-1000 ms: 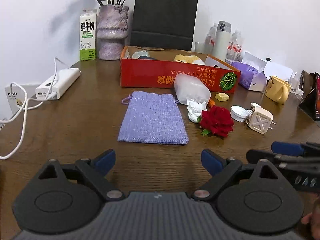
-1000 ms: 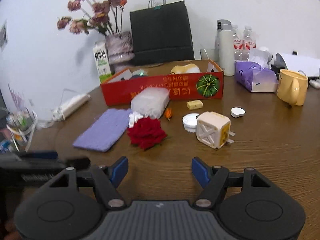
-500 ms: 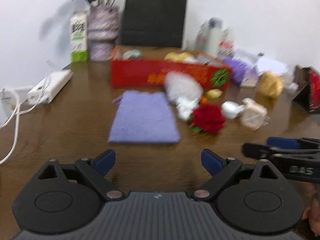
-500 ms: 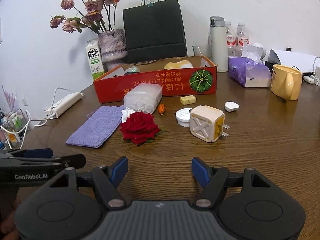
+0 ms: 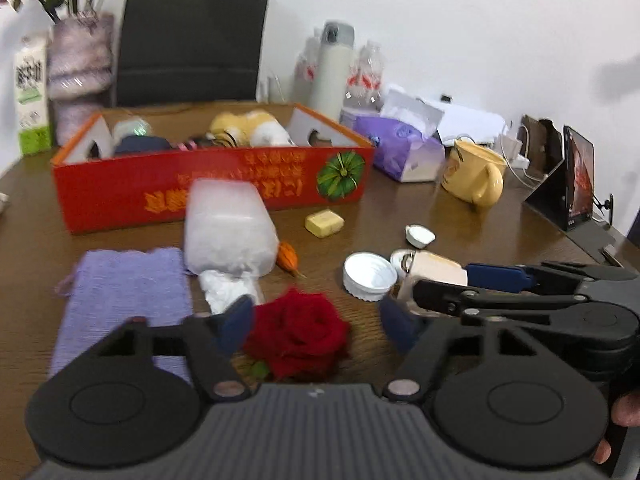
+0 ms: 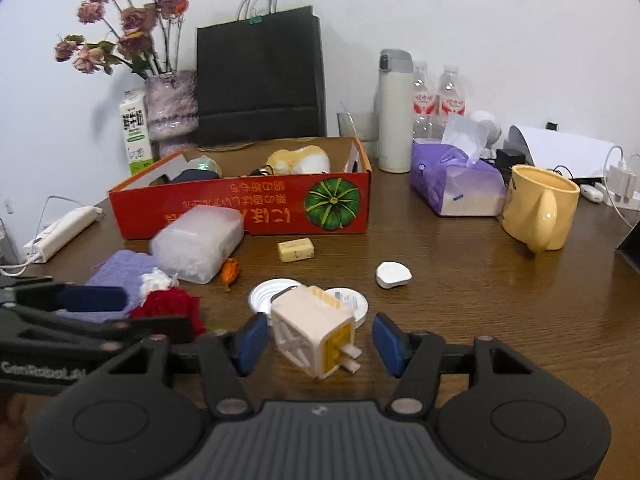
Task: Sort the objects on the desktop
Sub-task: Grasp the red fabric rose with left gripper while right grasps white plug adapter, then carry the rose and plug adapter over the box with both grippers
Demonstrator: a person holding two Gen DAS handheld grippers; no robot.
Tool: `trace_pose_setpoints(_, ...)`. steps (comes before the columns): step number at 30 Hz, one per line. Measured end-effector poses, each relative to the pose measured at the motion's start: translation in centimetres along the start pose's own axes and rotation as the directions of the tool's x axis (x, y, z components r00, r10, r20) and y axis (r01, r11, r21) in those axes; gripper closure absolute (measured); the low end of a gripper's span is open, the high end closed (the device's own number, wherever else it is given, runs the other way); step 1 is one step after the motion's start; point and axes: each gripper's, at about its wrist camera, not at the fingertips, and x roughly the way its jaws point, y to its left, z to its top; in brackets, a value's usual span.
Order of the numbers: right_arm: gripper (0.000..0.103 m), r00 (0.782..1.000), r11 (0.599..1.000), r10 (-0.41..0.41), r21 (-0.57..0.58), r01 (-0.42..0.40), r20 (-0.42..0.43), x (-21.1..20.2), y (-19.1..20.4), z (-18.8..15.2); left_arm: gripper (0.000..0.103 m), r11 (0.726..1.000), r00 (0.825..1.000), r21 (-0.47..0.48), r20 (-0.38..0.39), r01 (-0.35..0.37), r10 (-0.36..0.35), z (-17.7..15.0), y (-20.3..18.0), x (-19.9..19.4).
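Note:
A red rose [image 5: 298, 334] lies on the wooden table between the open fingers of my left gripper [image 5: 316, 326]. A cream plug adapter [image 6: 314, 330] sits between the open fingers of my right gripper [image 6: 316, 342], not gripped. The right gripper also shows in the left wrist view [image 5: 436, 290], around the adapter [image 5: 434, 274]. The left gripper shows in the right wrist view [image 6: 132, 312], at the rose [image 6: 172, 306]. A red cardboard box [image 6: 244, 208] holding several items stands behind them.
A purple pouch [image 5: 124, 292], clear plastic container [image 5: 228, 226], orange bit [image 5: 288, 256], yellow eraser [image 6: 296, 249], white lids [image 5: 370, 276] and small white cap [image 6: 393, 274] lie about. Yellow mug [image 6: 538, 212], tissue pack [image 6: 456, 188], bottles, vase, black bag stand behind.
Both grippers have moved forward over the table. The left now straddles the rose, the right now straddles the plug adapter. Both stay open.

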Motion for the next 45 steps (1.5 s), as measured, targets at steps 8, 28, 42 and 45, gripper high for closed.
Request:
trace_pose_setpoints(8,0.07,0.997,0.997,0.076,-0.024,-0.077,-0.022,-1.5,0.7,-1.4,0.065,0.999,0.999,-0.008,-0.013,0.032,-0.032,-2.2,-0.4,-5.1)
trace_pose_setpoints(28,0.063,0.974,0.96,0.212,-0.169,-0.223,-0.082,-5.9,6.9,-3.7,0.041,0.994,0.993,0.003,-0.033,-0.112,0.112,-6.6,0.8,-10.3)
trace_pose_setpoints(42,0.073,0.98,0.974,0.196,-0.122,-0.19,0.039,-7.6,5.8,-1.6,0.066,0.992,0.993,-0.081,0.065,-0.094,0.1,-3.7,2.9,-12.6)
trace_pose_setpoints(45,0.073,0.977,0.974,0.2,-0.121,-0.19,0.074,-7.3,5.0,0.8,0.067,0.991,0.988,-0.092,0.11,-0.1,0.11,-0.7,4.2,-12.8)
